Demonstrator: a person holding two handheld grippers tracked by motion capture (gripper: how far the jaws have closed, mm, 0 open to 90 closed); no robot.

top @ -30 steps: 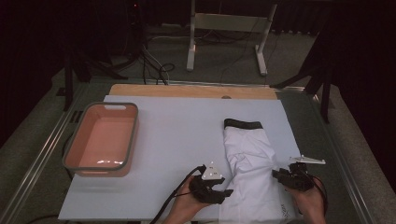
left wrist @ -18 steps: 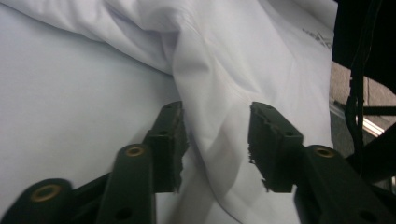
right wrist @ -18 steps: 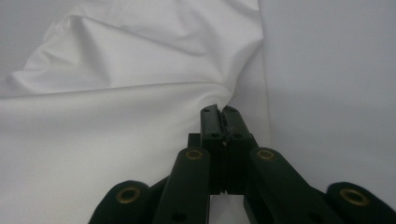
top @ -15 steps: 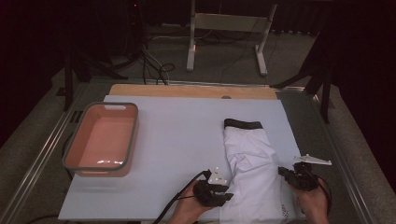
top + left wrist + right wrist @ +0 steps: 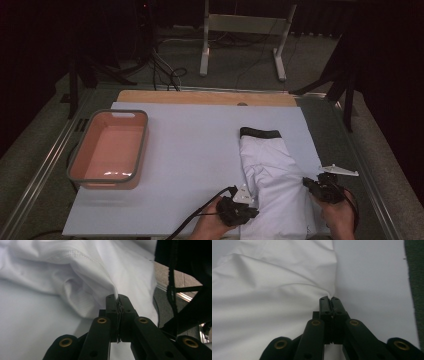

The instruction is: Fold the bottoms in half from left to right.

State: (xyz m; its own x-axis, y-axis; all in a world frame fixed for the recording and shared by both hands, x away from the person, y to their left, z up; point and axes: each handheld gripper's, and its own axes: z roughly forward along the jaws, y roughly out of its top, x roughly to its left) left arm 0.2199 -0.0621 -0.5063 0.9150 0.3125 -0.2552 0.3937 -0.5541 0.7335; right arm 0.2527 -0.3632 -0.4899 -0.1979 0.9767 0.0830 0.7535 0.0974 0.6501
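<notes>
Left gripper (image 5: 117,298) and right gripper (image 5: 329,299) each clamped on an edge of the folded white cloth garment with dark collar (image 5: 272,175), near end.

Left jaws just closed on the fabric. Grasp step looks done; next you'd probably lift both edges evenly, folding toward the collar, well clear of the salmon plastic tub (image 5: 80,167) on the pale blue tabletop (image 5: 190,150).

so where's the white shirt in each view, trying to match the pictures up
High view: the white shirt lies folded at the lower right of the table, black collar at its far end.
Left gripper view: it fills the upper middle, a fold pinched between the jaws.
Right gripper view: it covers the left, its edge pinched between the jaws.
Shared landmark: the pale table sheet under it.
</notes>
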